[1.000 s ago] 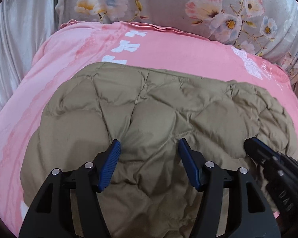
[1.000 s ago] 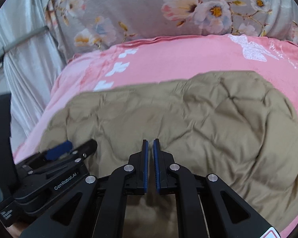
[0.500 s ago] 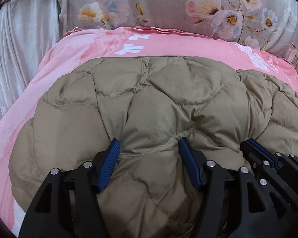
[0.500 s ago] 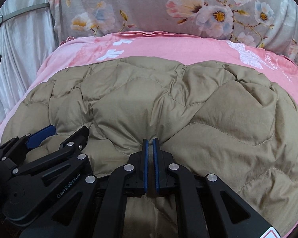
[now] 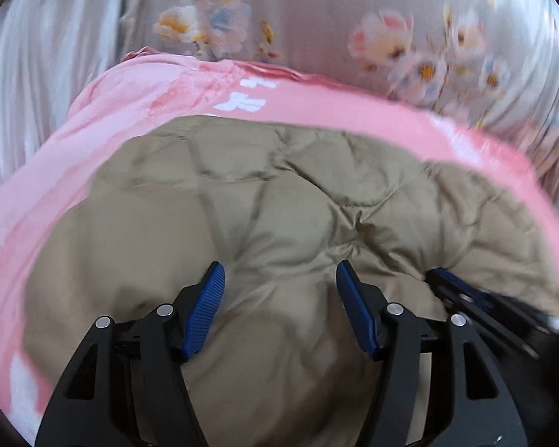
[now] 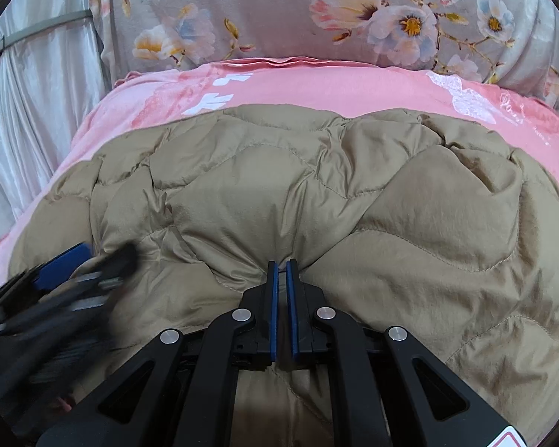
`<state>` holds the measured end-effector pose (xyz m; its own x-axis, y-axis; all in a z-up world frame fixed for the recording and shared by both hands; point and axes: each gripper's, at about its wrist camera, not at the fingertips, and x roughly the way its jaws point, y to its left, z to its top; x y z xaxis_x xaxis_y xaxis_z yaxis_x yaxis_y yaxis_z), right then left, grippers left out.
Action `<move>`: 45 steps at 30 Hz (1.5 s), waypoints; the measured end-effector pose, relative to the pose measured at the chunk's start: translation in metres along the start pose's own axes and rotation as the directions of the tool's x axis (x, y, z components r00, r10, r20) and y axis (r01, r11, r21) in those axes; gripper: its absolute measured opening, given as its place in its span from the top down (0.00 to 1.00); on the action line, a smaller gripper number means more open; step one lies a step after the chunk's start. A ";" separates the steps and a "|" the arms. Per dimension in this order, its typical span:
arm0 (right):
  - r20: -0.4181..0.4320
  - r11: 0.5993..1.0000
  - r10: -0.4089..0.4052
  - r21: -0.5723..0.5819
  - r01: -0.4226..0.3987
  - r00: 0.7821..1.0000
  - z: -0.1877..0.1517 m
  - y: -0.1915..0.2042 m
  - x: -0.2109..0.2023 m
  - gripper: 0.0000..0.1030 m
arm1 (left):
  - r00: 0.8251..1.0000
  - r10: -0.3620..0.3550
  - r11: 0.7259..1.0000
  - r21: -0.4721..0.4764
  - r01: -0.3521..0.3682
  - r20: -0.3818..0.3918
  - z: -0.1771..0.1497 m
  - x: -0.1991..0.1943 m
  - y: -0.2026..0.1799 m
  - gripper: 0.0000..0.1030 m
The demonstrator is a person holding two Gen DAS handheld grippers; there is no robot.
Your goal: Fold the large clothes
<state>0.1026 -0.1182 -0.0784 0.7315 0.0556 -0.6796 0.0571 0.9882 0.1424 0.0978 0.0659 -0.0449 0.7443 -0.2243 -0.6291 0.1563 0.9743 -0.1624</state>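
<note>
Since half a second ago our left-wrist view has swung and blurred, and the quilted khaki jacket point(image 5: 279, 216) now sits lower in it, with more of the pink bedsheet point(image 5: 130, 111) showing beyond its far edge. From the right wrist, the jacket point(image 6: 316, 193) has hardly shifted, though the left gripper point(image 6: 82, 264) at the lower left of that view has smeared with motion.

We hold the left gripper point(image 5: 279, 287) with its blue-padded fingers spread wide apart, a puffy ridge of the jacket bulging up between them. Whether the pads press the fabric we cannot tell.

We hold the right gripper point(image 6: 281, 283) with its two blue pads nearly together, only a thin slit between them, and its tips sit right at a pinched fold of the jacket. From the left wrist, the right gripper point(image 5: 477, 298) shows at the lower right, lying on the jacket's edge.

We see the jacket spread flat across the bedsheet point(image 6: 354, 85), covering most of it. Behind the sheet stands a grey floral quilt point(image 6: 279, 11), and a pale silvery curtain point(image 6: 37, 111) hangs at the left.
</note>
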 end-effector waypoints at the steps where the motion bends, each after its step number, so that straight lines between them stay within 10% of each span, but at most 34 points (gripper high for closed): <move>1: 0.001 1.000 0.018 0.014 -0.018 1.000 0.000 -0.003 0.000 0.94 | 1.000 -0.018 0.999 -0.028 0.018 0.006 -0.001 -0.013 0.008 0.40; 3: 0.002 0.999 0.036 0.029 -0.036 0.999 0.000 -0.005 0.000 0.94 | 1.000 -0.029 0.994 -0.104 0.029 0.004 -0.003 -0.038 0.031 0.21; 8: 0.004 0.997 0.035 0.065 -0.035 0.999 0.001 0.001 -0.024 0.90 | 0.997 0.026 0.948 -0.315 -0.048 -0.073 -0.026 -0.065 0.110 0.19; 14: -0.025 0.990 0.122 0.079 -0.120 0.992 -0.013 0.020 -0.061 0.90 | 0.979 -0.174 0.823 -0.561 0.088 -0.103 -0.041 -0.038 0.155 0.17; 19: -0.064 0.991 0.123 0.060 -0.119 0.990 -0.028 0.023 -0.053 0.91 | 0.969 -0.234 0.793 -0.592 0.144 -0.077 -0.031 -0.019 0.148 0.16; 24: -0.080 0.990 0.129 0.066 -0.124 0.988 -0.033 0.020 -0.040 0.93 | 0.969 -0.240 0.832 -0.528 0.171 -0.064 -0.011 -0.028 0.125 0.61; 29: -0.080 0.985 0.151 0.100 -0.142 0.985 -0.036 0.014 -0.032 0.94 | 0.974 -0.228 0.902 -0.379 0.207 -0.012 0.019 -0.064 0.086 0.83; 45: -0.102 0.925 0.268 0.305 -0.227 0.958 -0.061 -0.031 -0.058 1.00 | 0.945 -0.324 0.942 -0.074 0.327 0.045 0.073 -0.123 -0.032 0.89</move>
<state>0.0170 -0.1435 -0.0868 0.6468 0.3329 -0.6861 0.0945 0.8578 0.5053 0.0488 0.0636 0.0932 0.6819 -0.5266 -0.5077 0.3426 0.8431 -0.4144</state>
